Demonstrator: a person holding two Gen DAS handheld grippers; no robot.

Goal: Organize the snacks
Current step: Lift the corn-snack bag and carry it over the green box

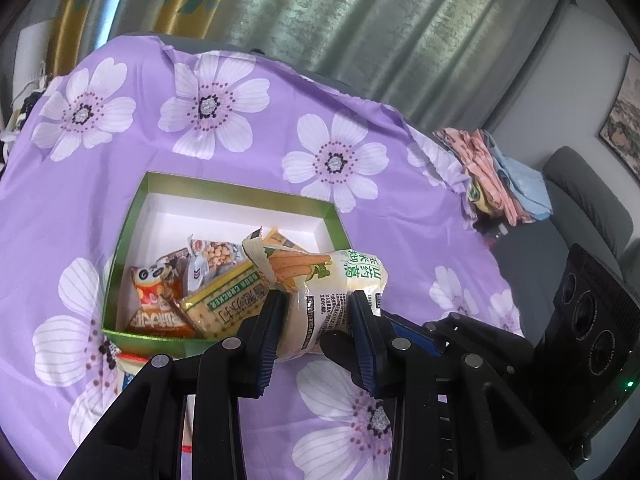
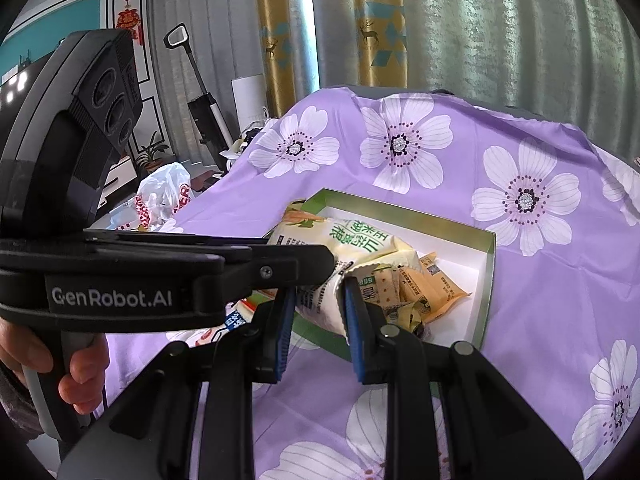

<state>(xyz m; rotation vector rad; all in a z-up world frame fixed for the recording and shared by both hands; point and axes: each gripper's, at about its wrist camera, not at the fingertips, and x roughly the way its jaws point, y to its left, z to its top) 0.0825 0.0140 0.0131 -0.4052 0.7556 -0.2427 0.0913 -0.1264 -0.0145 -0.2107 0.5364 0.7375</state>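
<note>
Fingers of both grippers on carrot snack pack, above green box.

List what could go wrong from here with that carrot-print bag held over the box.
1. Both the left gripper and the right gripper are shut on the same cream carrot-print snack bag; pulling apart could tear it or crush what is inside.
2. The bag hangs at the near wall of the green-rimmed white box; released there, it might land on the rim and tip outside.
3. The yellow cracker packet and other snacks crowd that corner, so the bag may sit high.
</note>
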